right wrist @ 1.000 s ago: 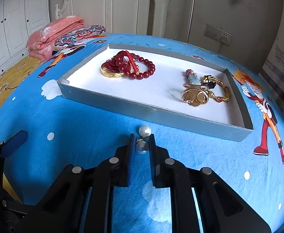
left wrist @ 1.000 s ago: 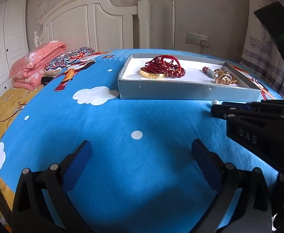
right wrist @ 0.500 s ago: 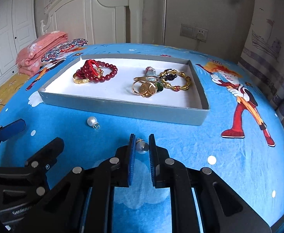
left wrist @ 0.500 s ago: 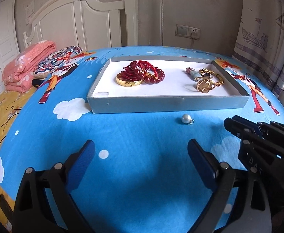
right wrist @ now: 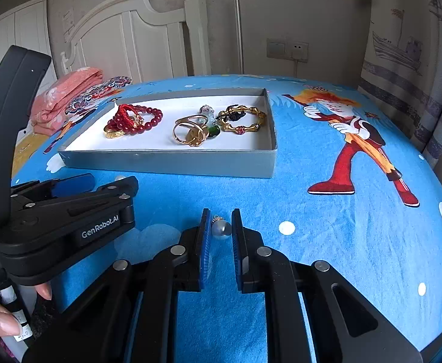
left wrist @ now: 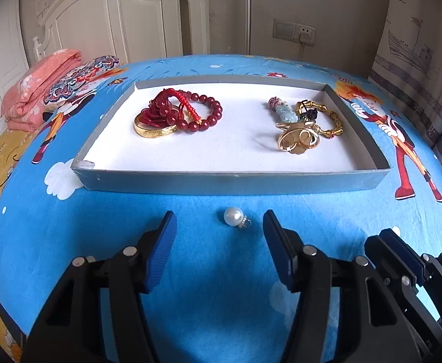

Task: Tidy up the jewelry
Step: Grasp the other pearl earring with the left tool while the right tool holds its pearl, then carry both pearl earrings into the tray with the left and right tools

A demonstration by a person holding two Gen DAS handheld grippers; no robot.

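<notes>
Left wrist view looks down on a bed (left wrist: 99, 242) with a blue cartoon sheet, where a loose pearl (left wrist: 233, 216) with a small metal loop lies just in front of a grey tray (left wrist: 233, 181). The left gripper (left wrist: 219, 242) has its jaws closing, the pearl lying between the blue pads with clear gaps on both sides. In the tray lie red bead bracelets (left wrist: 187, 112) on a gold bangle (left wrist: 154, 128), and well apart from them a cluster of gold rings (left wrist: 299, 140). The right gripper (right wrist: 221, 236) holds a second pearl (right wrist: 221, 229) in narrow jaws, above the sheet.
</notes>
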